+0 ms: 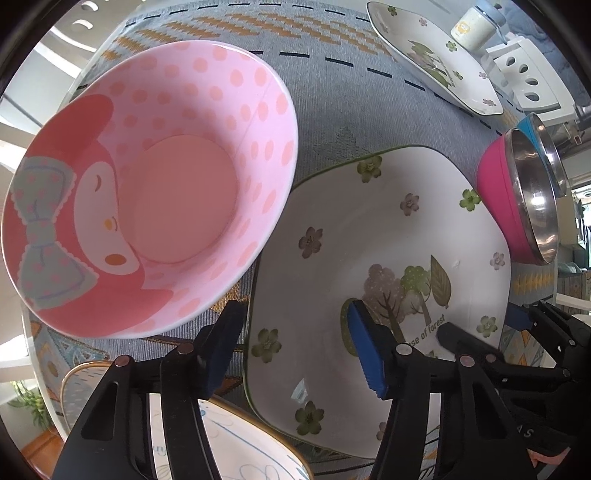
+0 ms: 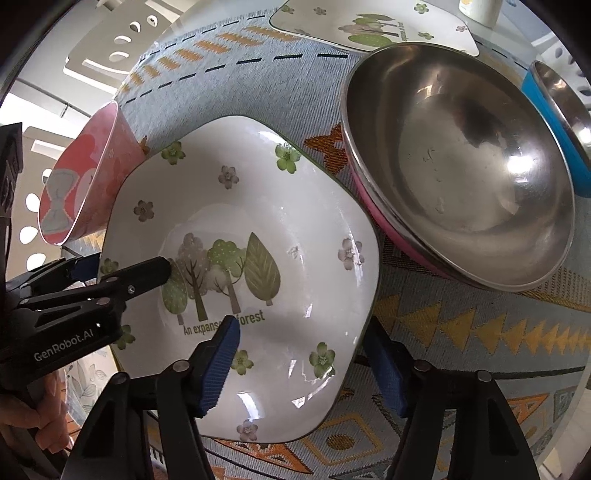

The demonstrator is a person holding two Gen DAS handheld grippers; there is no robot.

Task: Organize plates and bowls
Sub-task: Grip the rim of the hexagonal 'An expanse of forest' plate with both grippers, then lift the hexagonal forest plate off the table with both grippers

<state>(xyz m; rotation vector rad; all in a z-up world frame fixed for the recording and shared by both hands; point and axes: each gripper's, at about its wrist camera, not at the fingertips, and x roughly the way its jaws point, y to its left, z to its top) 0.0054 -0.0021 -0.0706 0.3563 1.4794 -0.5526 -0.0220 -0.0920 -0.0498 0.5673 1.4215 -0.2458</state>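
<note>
A white square plate (image 1: pixel 332 258) (image 2: pixel 295 192), printed with trees and flowers, lies on the patterned cloth. My left gripper (image 1: pixel 295 308) (image 2: pixel 125 264) points down and straddles the plate's left rim, one finger outside it and the blue-padded one over the well. Over the opposite rim stands my right gripper (image 2: pixel 301 326) (image 1: pixel 478 321) in the same way. On both, a gap shows between pads and plate, so both are open. A pink polka-dot bowl (image 1: pixel 155 184) (image 2: pixel 88 192) sits just left of the plate.
A steel bowl with a pink outside (image 2: pixel 461 166) (image 1: pixel 532 199) touches the plate's far right corner, a blue-sided one (image 2: pixel 561 110) behind it. A second forest plate (image 1: pixel 432 55) and a cup (image 1: pixel 472 26) lie farther back. A gold-rimmed plate (image 1: pixel 229 443) is near my left gripper.
</note>
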